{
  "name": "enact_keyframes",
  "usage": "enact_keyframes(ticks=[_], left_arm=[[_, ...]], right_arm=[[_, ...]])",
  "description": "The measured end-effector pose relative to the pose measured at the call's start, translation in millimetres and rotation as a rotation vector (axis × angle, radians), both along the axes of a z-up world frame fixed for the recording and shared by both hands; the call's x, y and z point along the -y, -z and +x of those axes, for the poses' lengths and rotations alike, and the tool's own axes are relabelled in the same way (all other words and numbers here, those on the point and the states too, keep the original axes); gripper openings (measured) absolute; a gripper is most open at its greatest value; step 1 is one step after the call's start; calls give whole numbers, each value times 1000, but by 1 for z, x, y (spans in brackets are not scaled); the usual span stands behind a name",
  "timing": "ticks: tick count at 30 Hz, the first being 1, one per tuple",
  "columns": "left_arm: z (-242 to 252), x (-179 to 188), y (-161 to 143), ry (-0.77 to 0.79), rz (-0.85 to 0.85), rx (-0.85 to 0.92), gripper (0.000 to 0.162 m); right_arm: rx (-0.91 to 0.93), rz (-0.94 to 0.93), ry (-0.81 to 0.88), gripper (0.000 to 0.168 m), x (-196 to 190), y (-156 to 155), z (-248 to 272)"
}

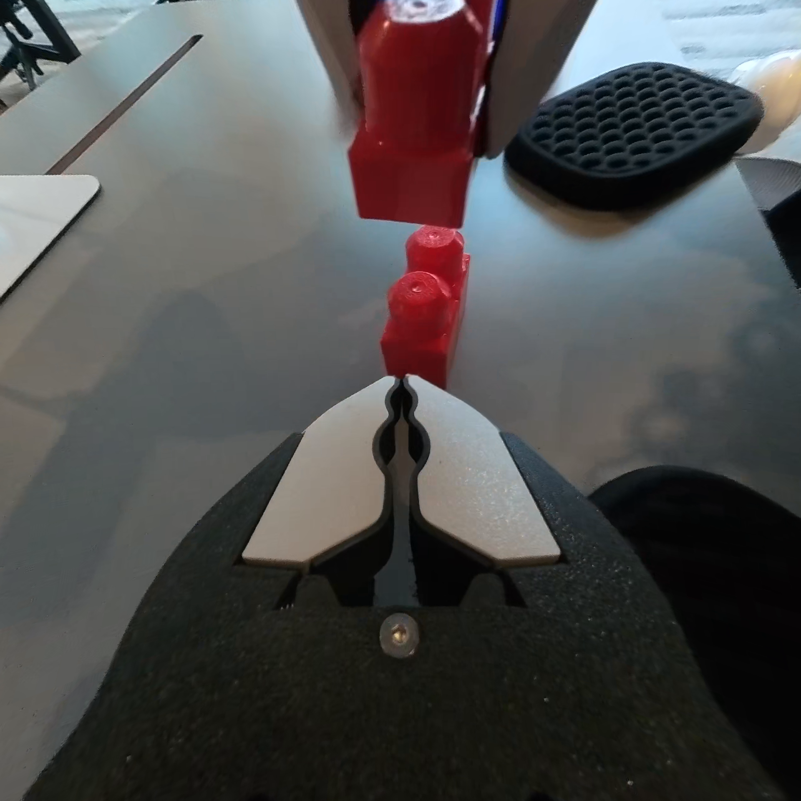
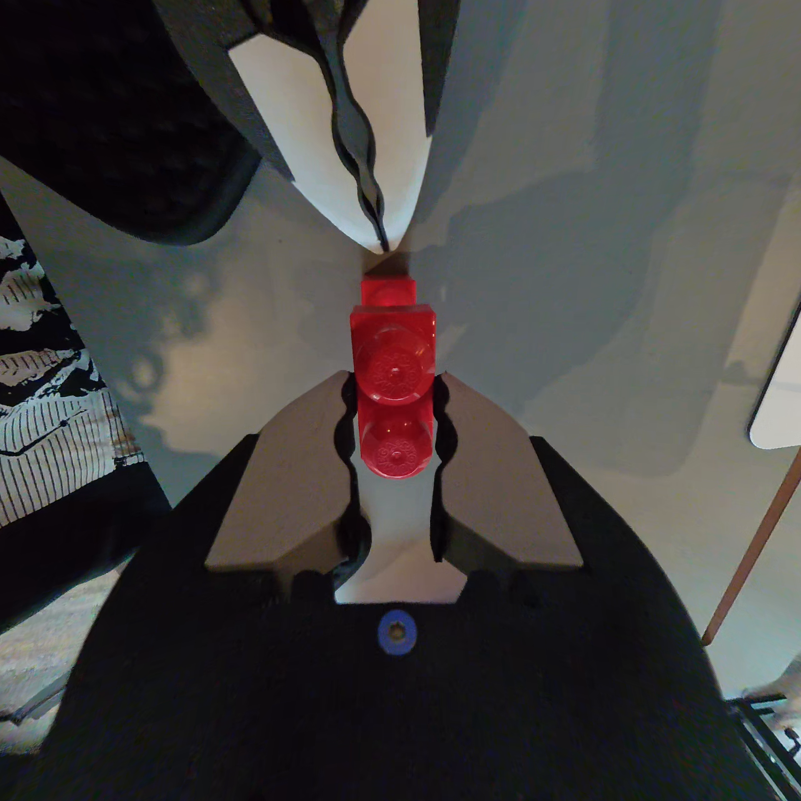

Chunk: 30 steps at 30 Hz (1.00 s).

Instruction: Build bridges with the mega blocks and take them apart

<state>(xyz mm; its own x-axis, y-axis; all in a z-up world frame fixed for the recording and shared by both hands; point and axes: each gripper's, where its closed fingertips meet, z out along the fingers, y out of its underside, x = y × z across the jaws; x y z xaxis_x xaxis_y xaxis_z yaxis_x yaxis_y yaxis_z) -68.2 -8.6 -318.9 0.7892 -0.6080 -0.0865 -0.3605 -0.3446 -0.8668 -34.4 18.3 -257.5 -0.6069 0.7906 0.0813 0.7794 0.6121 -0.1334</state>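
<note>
My right gripper (image 2: 394, 377) points down and is shut on a red two-stud block (image 2: 394, 390), with its pads on the block's two long sides. In the left wrist view this held block (image 1: 411, 130) hangs between the right gripper's pale fingers (image 1: 529, 78), just above the far end of a second red two-stud block (image 1: 422, 320) that lies on the grey table (image 1: 195, 303). The lying block also shows in the right wrist view (image 2: 388, 290). My left gripper (image 1: 401, 380) is shut with nothing between its pads, low over the table at the near end of the lying block. It also shows in the right wrist view (image 2: 383, 247).
A black honeycomb pad (image 1: 628, 138) lies to the right of the blocks. A flat white board (image 1: 39, 216) lies at the left table edge. A dark slot (image 1: 130, 99) runs across the table at the far left. A patterned cloth (image 2: 43, 411) borders the table. The left gripper's tips are roughly 8 cm from the right gripper's.
</note>
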Motion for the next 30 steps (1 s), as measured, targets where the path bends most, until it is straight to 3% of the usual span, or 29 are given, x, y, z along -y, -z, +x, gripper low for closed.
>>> enact_keyframes(ticks=[24,30], left_arm=[[4,-22,7,43,-22,-35,0],[-20,1,-11,-40,23,12,0]], right_arm=[[-17,-30,4,33,-1,-2,2],[2,-43,24,33,3,14,-4]])
